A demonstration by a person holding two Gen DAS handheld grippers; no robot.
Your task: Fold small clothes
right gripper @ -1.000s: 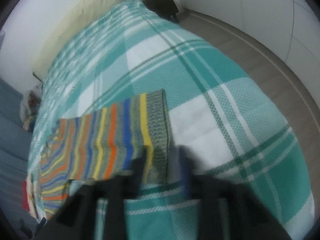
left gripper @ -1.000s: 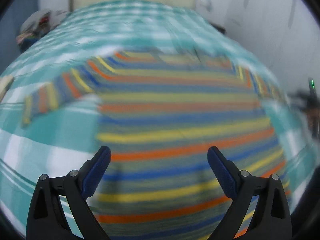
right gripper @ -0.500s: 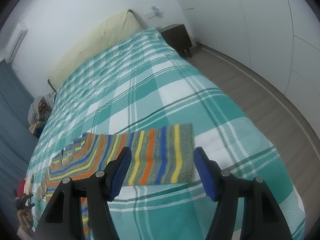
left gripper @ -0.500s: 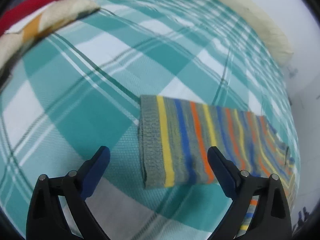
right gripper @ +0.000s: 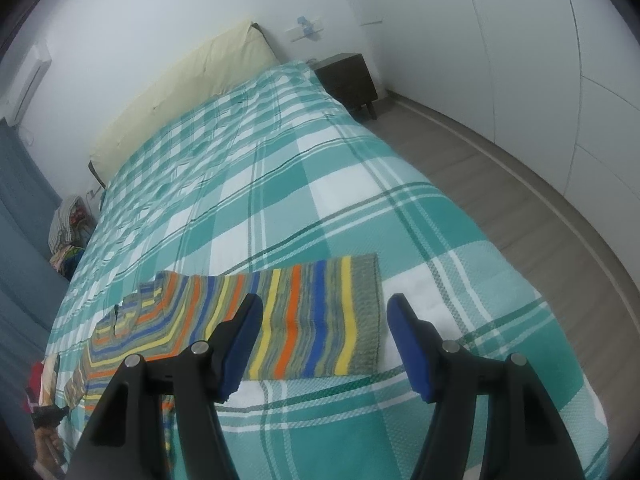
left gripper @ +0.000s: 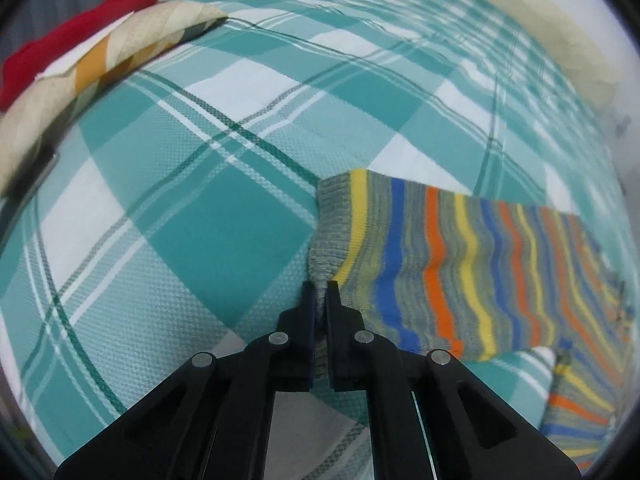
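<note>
Currently we have the left gripper pinched on the grey ribbed hem corner of the striped sweater, which lies across the plaid bedspread at 3 o'clock of its jaws. The right gripper hangs spread wide above the hem, holding nothing. Risks, as we judge them: the bite is thin, so the knit may slip out on lifting; a one-corner pull could skew the fold. Count: one sweater, two grippers, one stack of folded clothes at 10 o'clock.
</note>
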